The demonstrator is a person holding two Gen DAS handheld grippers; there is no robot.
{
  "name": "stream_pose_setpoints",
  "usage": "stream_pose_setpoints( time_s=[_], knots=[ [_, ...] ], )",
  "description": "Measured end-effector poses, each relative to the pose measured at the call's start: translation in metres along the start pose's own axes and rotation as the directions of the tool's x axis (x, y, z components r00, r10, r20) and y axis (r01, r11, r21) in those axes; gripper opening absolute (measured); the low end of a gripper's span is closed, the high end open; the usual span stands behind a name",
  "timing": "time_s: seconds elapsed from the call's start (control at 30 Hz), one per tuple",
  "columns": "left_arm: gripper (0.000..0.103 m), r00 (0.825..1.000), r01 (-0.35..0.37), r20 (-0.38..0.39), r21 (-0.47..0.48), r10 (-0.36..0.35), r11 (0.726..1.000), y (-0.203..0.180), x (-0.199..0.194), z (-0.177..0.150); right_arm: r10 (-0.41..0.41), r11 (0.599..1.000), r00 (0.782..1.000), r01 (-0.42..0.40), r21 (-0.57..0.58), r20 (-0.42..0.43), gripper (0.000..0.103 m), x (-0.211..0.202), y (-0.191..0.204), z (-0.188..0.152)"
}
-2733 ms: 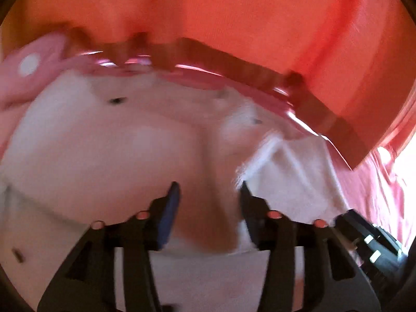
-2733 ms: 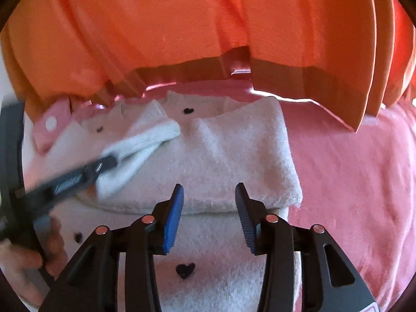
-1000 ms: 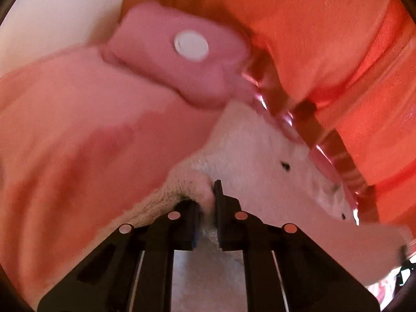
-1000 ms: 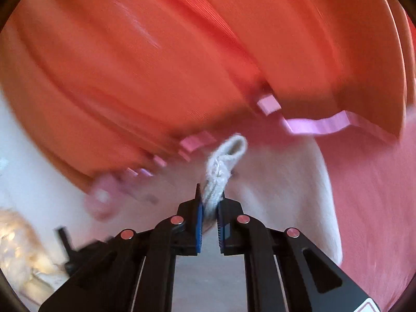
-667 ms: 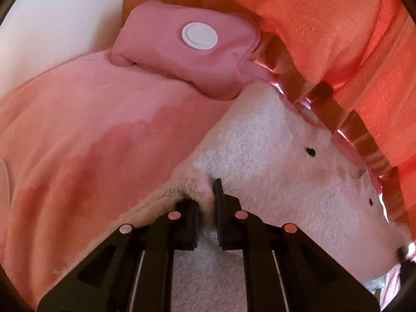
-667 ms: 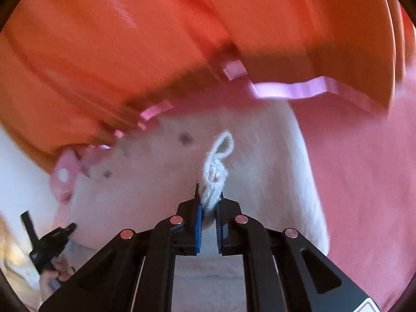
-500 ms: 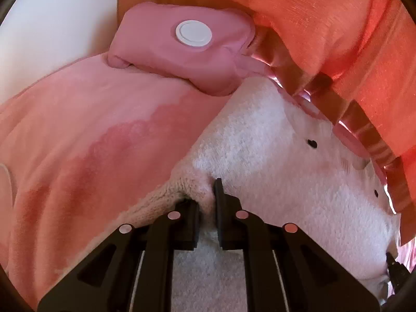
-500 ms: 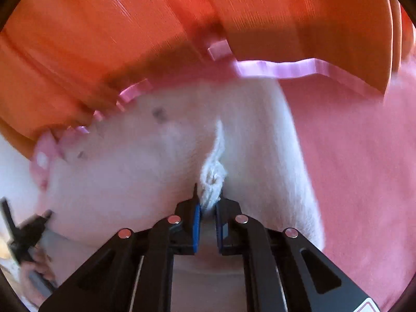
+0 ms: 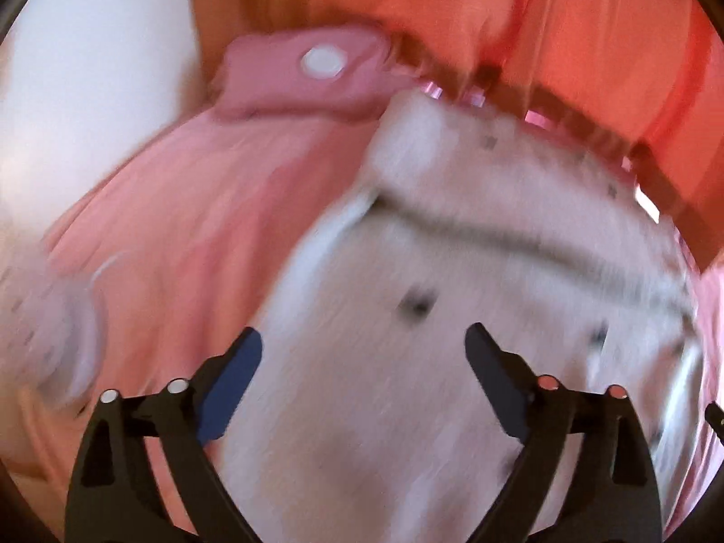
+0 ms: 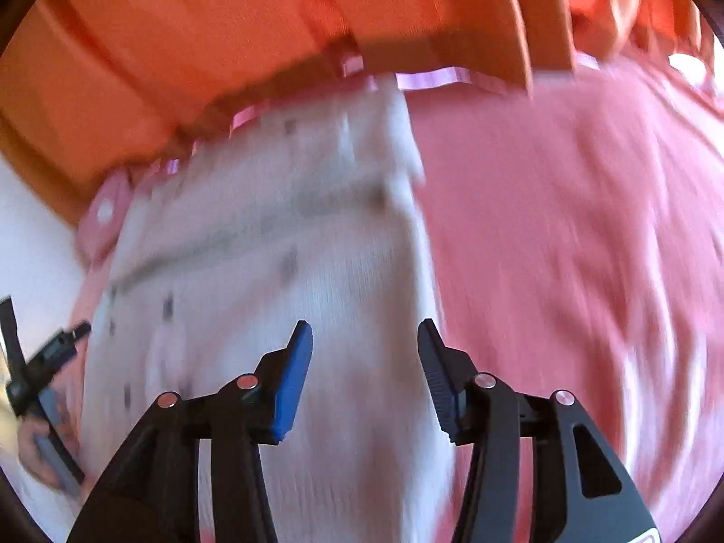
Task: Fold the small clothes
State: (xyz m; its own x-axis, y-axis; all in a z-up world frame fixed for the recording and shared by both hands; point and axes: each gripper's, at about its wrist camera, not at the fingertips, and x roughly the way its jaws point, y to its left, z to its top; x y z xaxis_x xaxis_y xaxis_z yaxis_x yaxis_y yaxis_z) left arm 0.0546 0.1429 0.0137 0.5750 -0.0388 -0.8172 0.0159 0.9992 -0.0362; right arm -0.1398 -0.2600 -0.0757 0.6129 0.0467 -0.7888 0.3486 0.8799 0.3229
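Note:
A small white fleece garment [image 9: 452,316] with little black hearts lies folded on a pink blanket [image 9: 181,244]. Its folded edge runs across the upper part of the cloth. My left gripper [image 9: 364,353] hovers over the garment's left half, jaws opening wide, nothing between the pads. In the right wrist view the same garment [image 10: 271,280] fills the left half, and my right gripper [image 10: 364,344] sits above its right edge, jaws opening, nothing gripped. The left gripper [image 10: 50,362] and the hand holding it show at the far left. Both views are motion-blurred.
An orange curtain [image 10: 271,22] hangs along the far edge of the bed. A pink pouch with a white round cap [image 9: 312,72] lies beyond the garment's left corner. Another pale cloth [image 9: 40,330] lies at the left. Bare pink blanket [image 10: 565,249] stretches to the right.
Both grippers let go of the garment's edge and opened. The carried layer now lies flat over the rest of the garment. Both grippers pulled back from it.

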Motion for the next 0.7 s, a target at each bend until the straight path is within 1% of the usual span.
stream_pose_setpoints(
  time_s=[0.03, 0.07, 0.1, 0.13, 0.17, 0.2, 0.27, 0.3, 0.33, 0.37, 0.4, 0.43, 0.47, 0.5, 0.53, 0.57, 0.6, 0.63, 0.67, 0.7],
  knots=[
    [0.090, 0.999, 0.009, -0.035, -0.003, -0.009, 1.000, 0.010, -0.003, -0.010, 0.001, 1.000, 0.999, -0.001, 0.005, -0.036, 0.049, -0.004, -0.004, -0.019],
    [0.090, 0.995, 0.031, -0.091, -0.025, -0.033, 0.999, 0.023, -0.003, -0.022, 0.008, 1.000, 0.998, -0.007, 0.011, -0.059, 0.049, -0.003, -0.004, -0.032],
    [0.090, 0.988, 0.047, -0.141, -0.057, -0.054, 0.997, 0.033, -0.002, -0.031, 0.017, 1.000, 0.997, -0.016, 0.015, -0.075, 0.050, -0.003, -0.005, -0.042],
    [0.090, 0.975, 0.074, -0.203, -0.105, -0.094, 0.992, 0.044, 0.002, -0.041, 0.018, 1.000, 0.997, -0.017, 0.015, -0.077, 0.055, -0.004, -0.003, -0.054],
    [0.090, 0.967, 0.094, -0.224, -0.132, -0.123, 0.987, 0.049, 0.004, -0.045, 0.006, 1.000, 0.997, -0.005, 0.007, -0.071, 0.059, -0.004, -0.002, -0.062],
    [0.090, 0.960, 0.115, -0.234, -0.157, -0.150, 0.981, 0.054, 0.005, -0.049, 0.001, 1.000, 0.998, -0.001, -0.007, -0.058, 0.059, -0.004, 0.001, -0.067],
    [0.092, 0.953, 0.144, -0.237, -0.184, -0.186, 0.972, 0.057, 0.008, -0.048, -0.006, 1.000, 0.999, 0.005, -0.024, -0.040, 0.067, -0.002, 0.007, -0.069],
    [0.092, 0.948, 0.149, -0.250, -0.190, -0.195, 0.970, 0.057, 0.013, -0.048, -0.005, 1.000, 0.999, 0.004, -0.023, -0.041, 0.068, -0.002, 0.009, -0.068],
    [0.092, 0.950, 0.127, -0.261, -0.173, -0.170, 0.977, 0.053, 0.016, -0.047, -0.003, 1.000, 0.999, 0.003, -0.016, -0.038, 0.068, 0.001, 0.010, -0.064],
    [0.089, 0.952, 0.113, -0.267, -0.153, -0.152, 0.982, 0.049, 0.016, -0.047, -0.002, 1.000, 0.999, 0.002, -0.004, -0.033, 0.062, 0.002, 0.011, -0.061],
    [0.085, 0.955, 0.092, -0.272, -0.118, -0.121, 0.989, 0.042, 0.016, -0.047, 0.005, 1.000, 1.000, -0.005, 0.013, -0.030, 0.055, 0.005, 0.010, -0.056],
    [0.074, 0.958, 0.064, -0.274, -0.067, -0.080, 0.996, 0.034, 0.015, -0.047, 0.015, 1.000, 0.999, -0.015, 0.023, -0.037, 0.031, 0.007, 0.010, -0.052],
    [0.058, 0.961, 0.053, -0.269, -0.047, -0.063, 0.998, 0.030, 0.013, -0.048, 0.040, 0.999, 0.998, -0.037, 0.037, -0.056, 0.012, 0.011, 0.008, -0.047],
    [0.047, 0.964, 0.057, -0.260, -0.031, -0.063, 0.998, 0.026, 0.010, -0.047, 0.089, 0.994, 0.994, -0.084, 0.074, -0.067, 0.012, 0.011, 0.004, -0.042],
    [0.025, 0.965, 0.065, -0.252, -0.028, -0.070, 0.997, 0.025, 0.007, -0.046, 0.106, 0.991, 0.993, -0.102, 0.088, -0.052, 0.010, 0.006, 0.002, -0.039],
    [0.012, 0.969, 0.065, -0.238, -0.039, -0.072, 0.997, 0.026, 0.000, -0.045, 0.108, 0.991, 0.994, -0.105, 0.086, -0.025, 0.009, -0.005, 0.002, -0.035],
    [0.007, 0.969, 0.085, -0.226, -0.058, -0.096, 0.995, 0.029, -0.008, -0.044, 0.114, 0.990, 0.993, -0.115, 0.078, 0.019, 0.009, -0.024, 0.001, -0.030],
    [0.007, 0.963, 0.150, -0.211, -0.102, -0.169, 0.983, 0.034, -0.022, -0.044, 0.124, 0.989, 0.991, -0.127, 0.078, 0.048, 0.008, -0.038, -0.002, -0.028],
    [0.007, 0.961, 0.179, -0.194, -0.110, -0.197, 0.978, 0.036, -0.035, -0.044, 0.129, 0.988, 0.989, -0.135, 0.076, 0.076, 0.007, -0.055, -0.005, -0.027],
    [0.007, 0.963, 0.190, -0.177, -0.098, -0.205, 0.977, 0.037, -0.046, -0.045, 0.129, 0.988, 0.987, -0.136, 0.067, 0.100, 0.007, -0.072, -0.009, -0.027]
  ],
)
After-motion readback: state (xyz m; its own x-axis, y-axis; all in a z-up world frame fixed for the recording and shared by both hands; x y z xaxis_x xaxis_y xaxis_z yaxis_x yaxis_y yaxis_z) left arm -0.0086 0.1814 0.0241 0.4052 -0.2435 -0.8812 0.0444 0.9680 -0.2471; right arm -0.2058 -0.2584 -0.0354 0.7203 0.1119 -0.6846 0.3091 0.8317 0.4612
